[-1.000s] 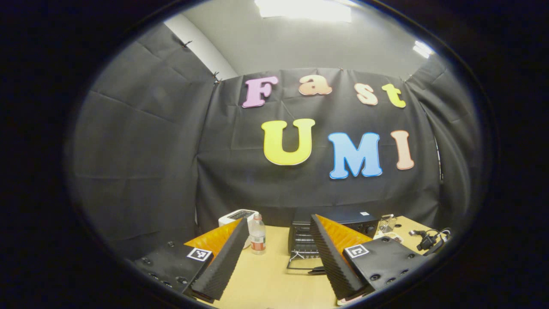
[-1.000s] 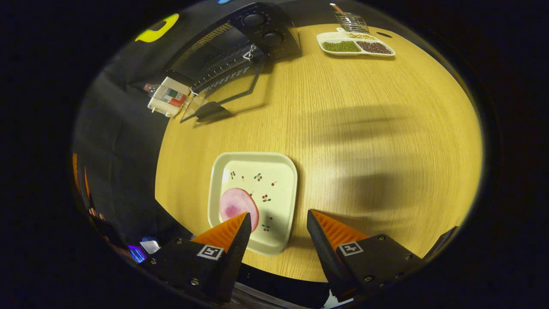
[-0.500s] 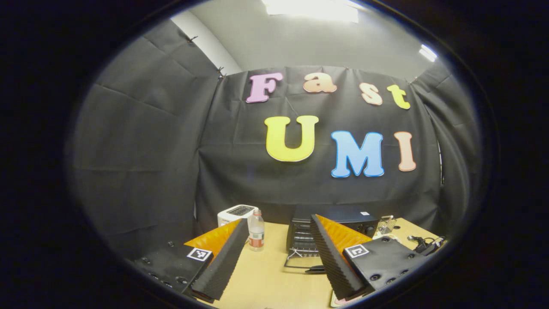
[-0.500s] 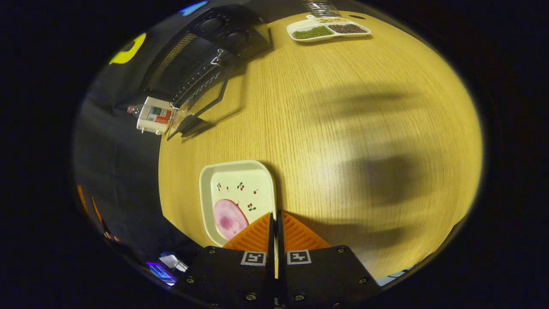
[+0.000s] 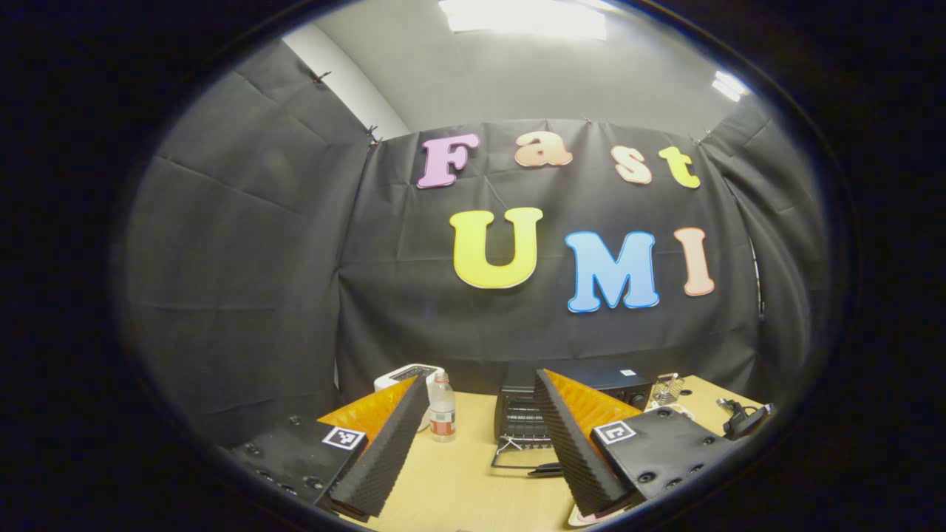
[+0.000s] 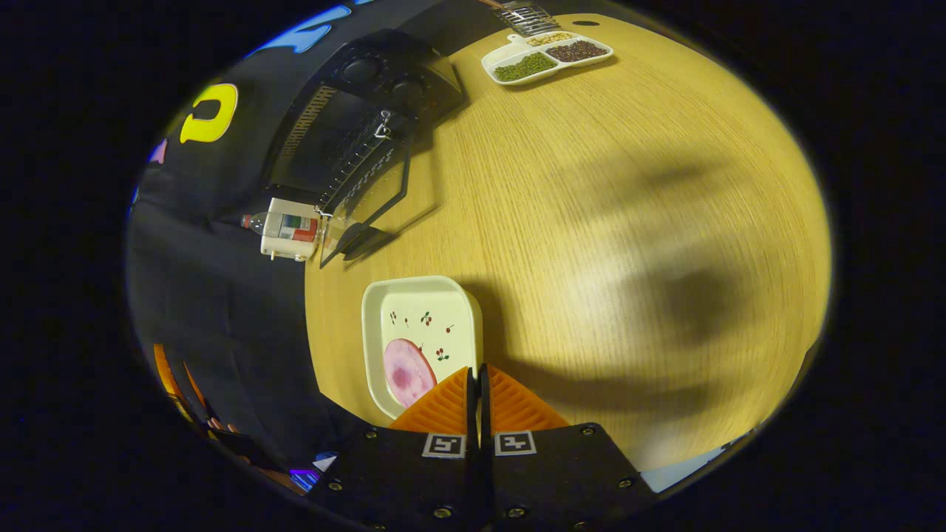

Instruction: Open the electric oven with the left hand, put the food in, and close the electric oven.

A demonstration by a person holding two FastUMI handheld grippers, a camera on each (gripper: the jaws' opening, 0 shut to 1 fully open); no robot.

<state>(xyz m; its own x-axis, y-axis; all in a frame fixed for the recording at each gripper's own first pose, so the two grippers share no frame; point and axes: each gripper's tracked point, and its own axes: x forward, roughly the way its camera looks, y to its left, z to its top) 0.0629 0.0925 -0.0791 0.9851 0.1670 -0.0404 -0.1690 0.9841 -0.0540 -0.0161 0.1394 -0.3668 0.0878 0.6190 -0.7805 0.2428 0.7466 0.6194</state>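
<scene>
The electric oven (image 6: 355,125) stands at the far edge of the tabletop (image 6: 606,222) against the booth cloth, its glass door (image 6: 369,199) folded down flat onto the wood. A broad bare stretch of tabletop lies to the door's right and between oven and plate. The cream plate (image 6: 421,332) sits close to the near left edge of the tabletop with the pink slice of food (image 6: 408,372) on its near half. The right gripper (image 6: 476,378) has its fingers pressed together over the plate's near right rim; whether the rim is pinched between them cannot be told, as the tips hide the contact. A second ago these fingers stood wide apart on either side of that corner. In the left gripper view the left gripper (image 5: 480,414) is held high with its fingers spread wide and nothing between them, much as before. A white appliance (image 5: 408,374) and a bottle (image 5: 443,414) stand left of the oven, a divided dish (image 6: 545,58) of beans far right. The right finger cuts off the oven's right part in that view.
</scene>
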